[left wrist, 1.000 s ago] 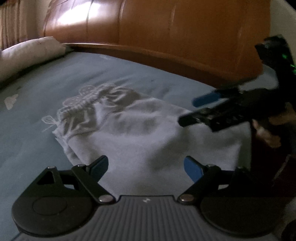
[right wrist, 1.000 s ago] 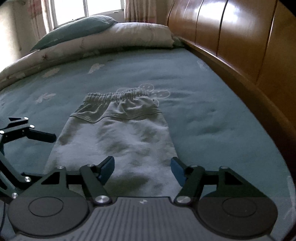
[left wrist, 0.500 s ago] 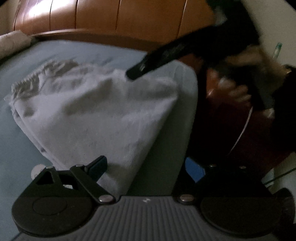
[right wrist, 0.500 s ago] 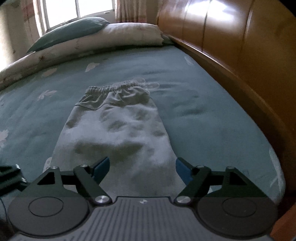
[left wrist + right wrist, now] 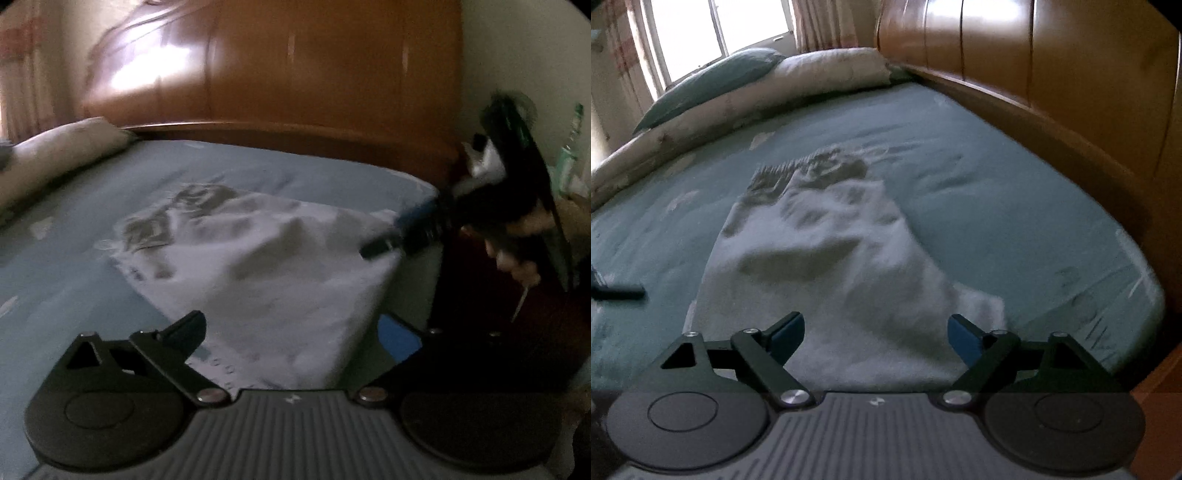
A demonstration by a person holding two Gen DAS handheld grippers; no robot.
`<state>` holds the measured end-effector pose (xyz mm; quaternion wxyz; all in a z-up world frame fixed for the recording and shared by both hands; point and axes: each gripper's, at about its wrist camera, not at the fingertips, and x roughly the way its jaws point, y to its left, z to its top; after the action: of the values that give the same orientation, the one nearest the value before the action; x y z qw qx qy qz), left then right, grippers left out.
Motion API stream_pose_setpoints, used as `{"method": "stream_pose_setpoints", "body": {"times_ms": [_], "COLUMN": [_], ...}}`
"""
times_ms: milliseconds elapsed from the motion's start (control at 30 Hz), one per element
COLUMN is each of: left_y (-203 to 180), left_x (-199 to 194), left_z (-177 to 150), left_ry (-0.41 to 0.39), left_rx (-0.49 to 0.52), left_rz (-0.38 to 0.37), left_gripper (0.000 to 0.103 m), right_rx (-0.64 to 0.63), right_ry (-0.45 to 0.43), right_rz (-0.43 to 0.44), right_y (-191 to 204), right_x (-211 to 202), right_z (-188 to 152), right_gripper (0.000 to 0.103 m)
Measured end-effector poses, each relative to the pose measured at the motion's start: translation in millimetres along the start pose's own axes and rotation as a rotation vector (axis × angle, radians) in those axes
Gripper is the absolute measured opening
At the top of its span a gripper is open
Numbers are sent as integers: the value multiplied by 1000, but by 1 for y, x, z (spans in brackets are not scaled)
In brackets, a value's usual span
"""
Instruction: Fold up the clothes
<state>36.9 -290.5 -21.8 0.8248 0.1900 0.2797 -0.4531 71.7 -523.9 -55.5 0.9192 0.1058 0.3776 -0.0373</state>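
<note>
1. The left tool (image 5: pixel 291 332) points forward and downward; its jaws are opening and already stand wide, the pads pressing on nothing.
2. The right tool (image 5: pixel 875 332) is also angled downward, its jaws opening, the pads clear of any grip.
3. In the left wrist view, a hand (image 5: pixel 524 236) grips the right tool's handle.

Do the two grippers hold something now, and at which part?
Nothing is held. Both the left gripper and right gripper are opening over the grey trousers.
</note>
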Motion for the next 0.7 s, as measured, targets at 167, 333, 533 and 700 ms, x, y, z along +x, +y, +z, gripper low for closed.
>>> {"method": "stream_pose_setpoints", "body": {"times_ms": [167, 333, 533, 700], "left_y": [10, 21, 36, 47], "left_x": [-13, -25, -45, -57], "left_z": [-8, -9, -13, -24], "left_ry": [-32, -85, -135, -135], "left_rx": [-44, -109, -168, -156], "left_rz": [98, 160, 220, 272], "left_gripper": [101, 101, 101, 102], "right_rx": [-73, -94, -230, -269], "right_ry": [51, 8, 22, 49], "right_rz": [-71, -56, 11, -51], "right_y": [17, 38, 90, 101], "right_x": [22, 6, 14, 25], "right_z": [-21, -20, -29, -38], "right_gripper": [88, 88, 89, 92]}}
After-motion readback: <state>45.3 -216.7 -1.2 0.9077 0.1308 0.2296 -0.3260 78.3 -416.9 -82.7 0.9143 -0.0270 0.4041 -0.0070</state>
